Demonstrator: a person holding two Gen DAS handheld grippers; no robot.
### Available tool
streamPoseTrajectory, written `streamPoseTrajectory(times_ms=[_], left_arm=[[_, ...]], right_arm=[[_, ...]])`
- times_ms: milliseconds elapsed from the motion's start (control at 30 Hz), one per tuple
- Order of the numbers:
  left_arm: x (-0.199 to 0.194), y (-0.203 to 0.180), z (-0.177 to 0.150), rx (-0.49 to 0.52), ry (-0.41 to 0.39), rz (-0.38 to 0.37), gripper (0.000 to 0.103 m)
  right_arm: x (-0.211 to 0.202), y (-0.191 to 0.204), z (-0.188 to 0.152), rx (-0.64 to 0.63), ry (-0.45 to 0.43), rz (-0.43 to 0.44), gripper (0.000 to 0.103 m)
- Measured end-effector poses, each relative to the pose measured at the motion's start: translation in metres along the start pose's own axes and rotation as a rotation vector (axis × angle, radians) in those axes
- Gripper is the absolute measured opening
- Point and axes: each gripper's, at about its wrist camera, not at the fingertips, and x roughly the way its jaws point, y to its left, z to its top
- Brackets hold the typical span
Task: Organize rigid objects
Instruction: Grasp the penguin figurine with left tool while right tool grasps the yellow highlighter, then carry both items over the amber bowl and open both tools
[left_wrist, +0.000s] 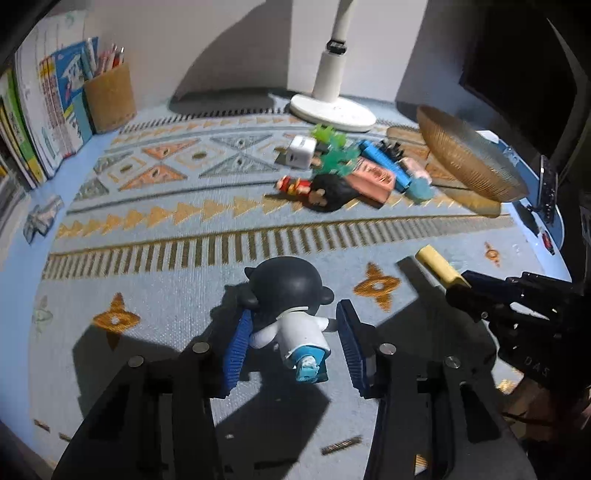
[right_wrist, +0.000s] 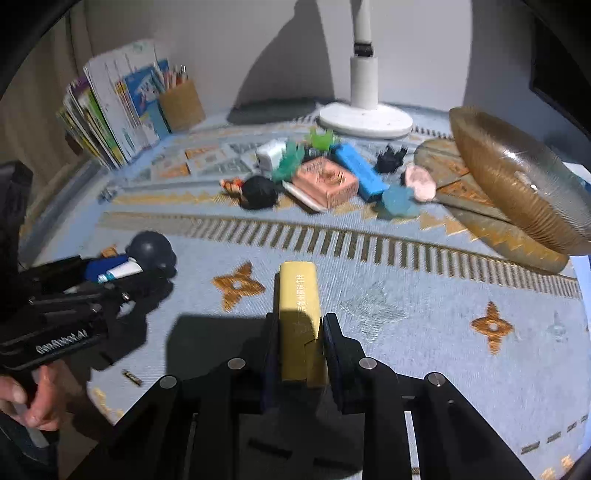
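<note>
A toy figure (left_wrist: 288, 284) with a dark round head, white body and blue base lies between the blue pads of my left gripper (left_wrist: 293, 310), which touch its stubby arms. From the right wrist view this figure (right_wrist: 151, 247) sits in the left gripper (right_wrist: 122, 273) just over the patterned cloth. My right gripper (right_wrist: 299, 321) is shut on a yellow block (right_wrist: 297, 295) with printed characters; it also shows in the left wrist view as the yellow block (left_wrist: 439, 266). Behind lies a pile: white cube (left_wrist: 301, 151), pink box (left_wrist: 373, 177), blue bar (left_wrist: 388, 162), black-haired figurine (left_wrist: 325, 192).
An amber ribbed bowl (left_wrist: 469, 162) stands tilted at the right of the pile. A white lamp base (left_wrist: 332, 109) sits at the back, a pencil cup (left_wrist: 110, 98) and upright books (left_wrist: 44, 110) at the left. A person's hand (right_wrist: 29, 398) grips the left tool.
</note>
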Motion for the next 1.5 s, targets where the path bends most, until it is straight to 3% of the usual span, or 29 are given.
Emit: streamPoseTrajectory(times_ms=[300,567,667,833,1033,1200,1300,1500], left_arm=[[-0.037,-0.038,0.026,0.060,-0.124,-0.048,0.043],[-0.067,-0.113,0.081,0.168,-0.278,-0.145,0.043],[-0.065,-0.148,0.104,0.202,-0.304,-0.192,0.043],[-0.037,-0.203,0.142,0.233,-0.280,-0.281,0.043],[0.032,-0.250,0.174,0.262,-0.190,-0.273,0.043],[0.098,-0.255,0.184,0.224,-0.081,-0.265,0.043],[0.119,-0.257,0.186,0.233,-0.058,-0.255,0.043],[0.144,-0.262,0.182,0.246,-0.013,-0.249,0.044]], right_arm=[[-0.064,-0.028,0.007,0.093,-0.156,-0.011,0.023],[-0.139,-0.096,0.018,0.210,-0.321,-0.144,0.023],[-0.165,-0.130,0.025,0.252,-0.371,-0.233,0.023],[-0.185,-0.191,0.035,0.361,-0.419,-0.281,0.023],[-0.160,-0.247,0.053,0.437,-0.378,-0.262,0.023],[-0.103,-0.274,0.074,0.483,-0.233,-0.260,0.023],[-0.073,-0.288,0.080,0.479,-0.150,-0.309,0.023],[-0.051,-0.292,0.082,0.449,-0.084,-0.397,0.023]])
